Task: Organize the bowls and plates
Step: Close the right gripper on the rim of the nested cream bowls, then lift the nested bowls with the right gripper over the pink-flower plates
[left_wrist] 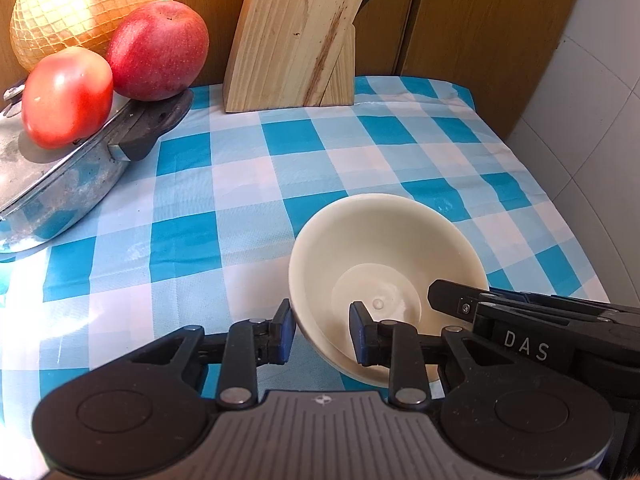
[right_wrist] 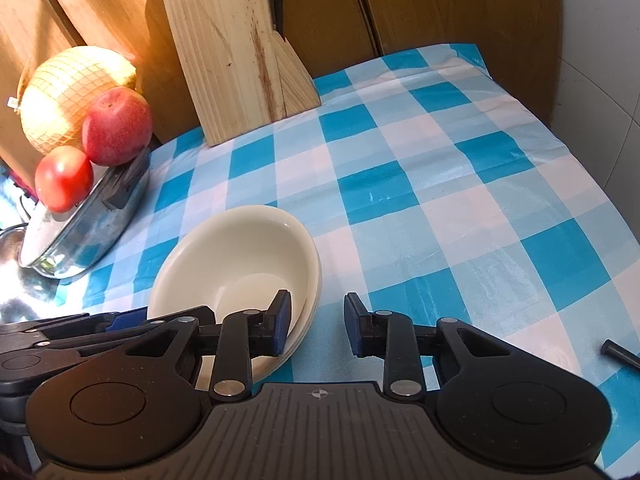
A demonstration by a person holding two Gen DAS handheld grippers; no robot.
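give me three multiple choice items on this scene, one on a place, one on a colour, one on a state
1. Where does the tomato rest?
A. inside the bowl
B. on the lid of the metal pot
C. on top of the knife block

2. What colours is the tablecloth?
A. red and white checks
B. plain green
C. blue and white checks

3. How does the cream bowl sit?
A. tilted, with its rim between the fingers of the left gripper
B. upside down on the cloth
C. full of fruit

Answers:
1 B: the tomato sits on the lid of the metal pot, beside the red apple.
2 C: blue and white squares cover the tablecloth.
3 A: one finger is outside the wall and one inside; the bowl leans and holds nothing.
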